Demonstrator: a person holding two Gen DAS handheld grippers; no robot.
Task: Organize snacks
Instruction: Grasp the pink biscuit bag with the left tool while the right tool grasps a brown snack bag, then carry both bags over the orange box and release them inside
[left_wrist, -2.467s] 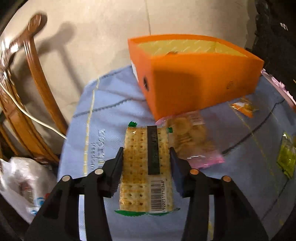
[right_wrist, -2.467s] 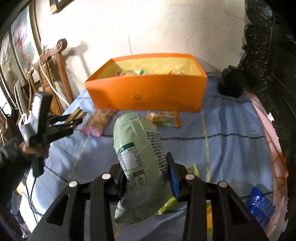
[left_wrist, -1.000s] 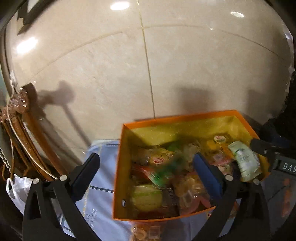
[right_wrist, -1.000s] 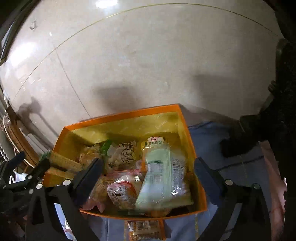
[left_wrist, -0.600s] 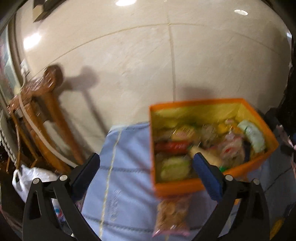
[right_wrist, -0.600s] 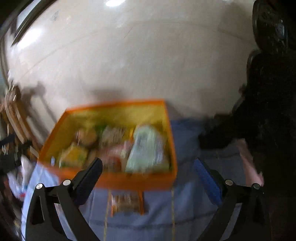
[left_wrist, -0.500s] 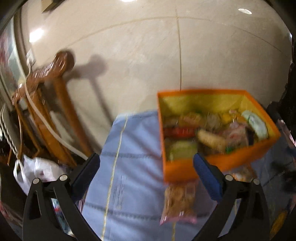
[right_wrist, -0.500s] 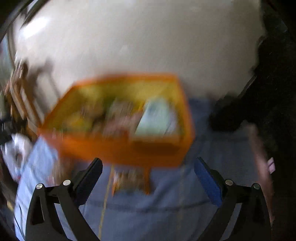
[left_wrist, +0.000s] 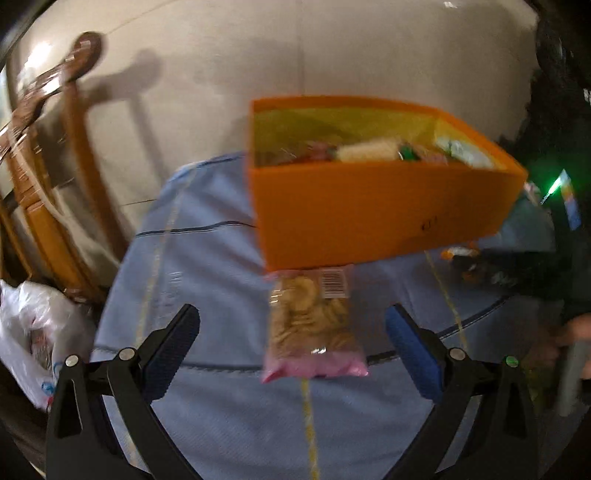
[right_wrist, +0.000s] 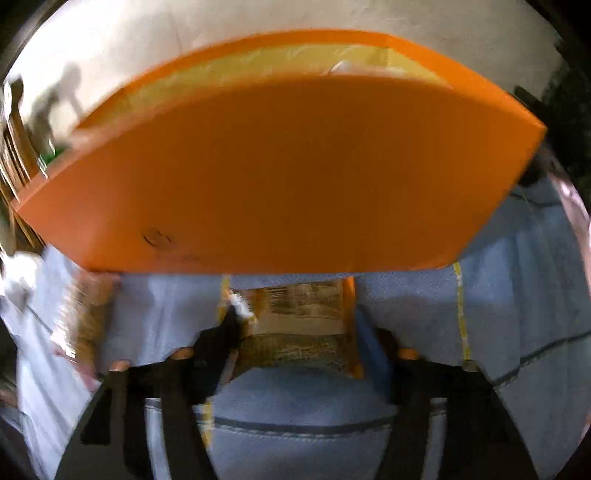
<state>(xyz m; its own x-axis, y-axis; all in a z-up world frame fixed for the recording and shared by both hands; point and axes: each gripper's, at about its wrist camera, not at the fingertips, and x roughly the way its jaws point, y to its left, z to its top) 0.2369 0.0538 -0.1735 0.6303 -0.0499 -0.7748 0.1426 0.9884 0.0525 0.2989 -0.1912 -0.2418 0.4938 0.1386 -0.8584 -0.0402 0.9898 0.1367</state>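
An orange box (left_wrist: 384, 206) with several snack packs inside stands on the blue tablecloth (left_wrist: 207, 273). A clear pink-ended packet of round biscuits (left_wrist: 314, 325) lies in front of it. My left gripper (left_wrist: 291, 343) is open wide, above and just short of that packet. In the right wrist view the box (right_wrist: 295, 166) fills the frame. My right gripper (right_wrist: 299, 339) has its fingers on both sides of an orange-edged snack packet (right_wrist: 303, 325) lying on the cloth; the view is blurred, so contact is unclear.
A wooden chair (left_wrist: 55, 177) and a white plastic bag (left_wrist: 33, 332) are to the left of the table. A person's hand (left_wrist: 569, 339) with the other gripper shows at the right edge. A pale marble wall (left_wrist: 295, 55) is behind the box.
Both grippers have dropped from above the box down towards the tablecloth. The left now faces the biscuit packet. The right has narrowed around the orange-edged packet.
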